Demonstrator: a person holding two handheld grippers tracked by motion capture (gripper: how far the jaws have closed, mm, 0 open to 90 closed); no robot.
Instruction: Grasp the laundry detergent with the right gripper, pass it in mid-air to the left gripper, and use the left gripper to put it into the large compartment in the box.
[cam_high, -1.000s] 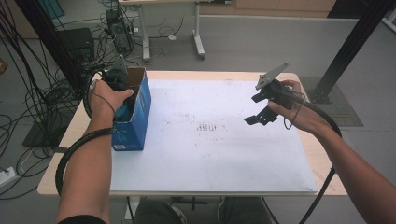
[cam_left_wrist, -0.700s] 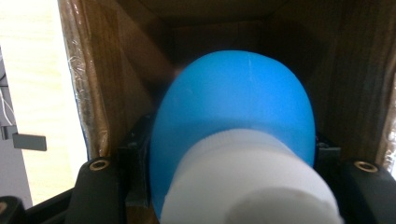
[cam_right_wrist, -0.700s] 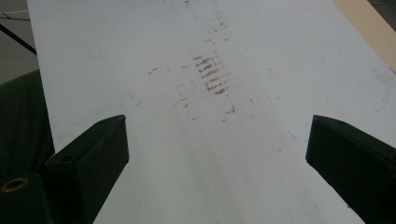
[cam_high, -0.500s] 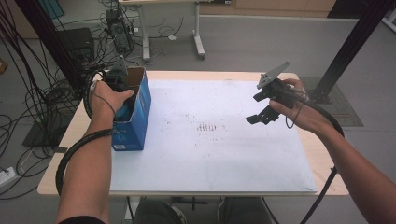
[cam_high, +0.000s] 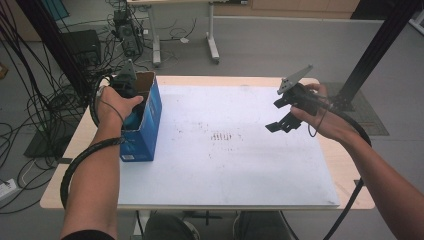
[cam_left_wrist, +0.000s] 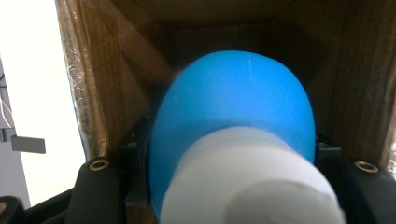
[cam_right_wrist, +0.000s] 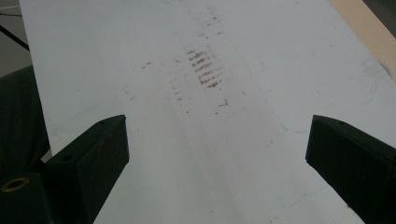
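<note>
The left tool (cam_high: 131, 102) grasps a blue bottle (cam_left_wrist: 233, 116) inside the open blue box (cam_high: 145, 135); the right tool (cam_high: 285, 117) hangs released above the bench (cam_high: 225, 175).

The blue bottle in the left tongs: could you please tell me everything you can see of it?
The blue bottle looks like smooth, matte plastic with a rounded body and a white ribbed cap that faces the camera in the left gripper view. It sits inside the open cardboard box, brown within and blue outside, at the table's left edge. The left tongs are shut on it, one jaw at either side. Its far end is hidden.
</note>
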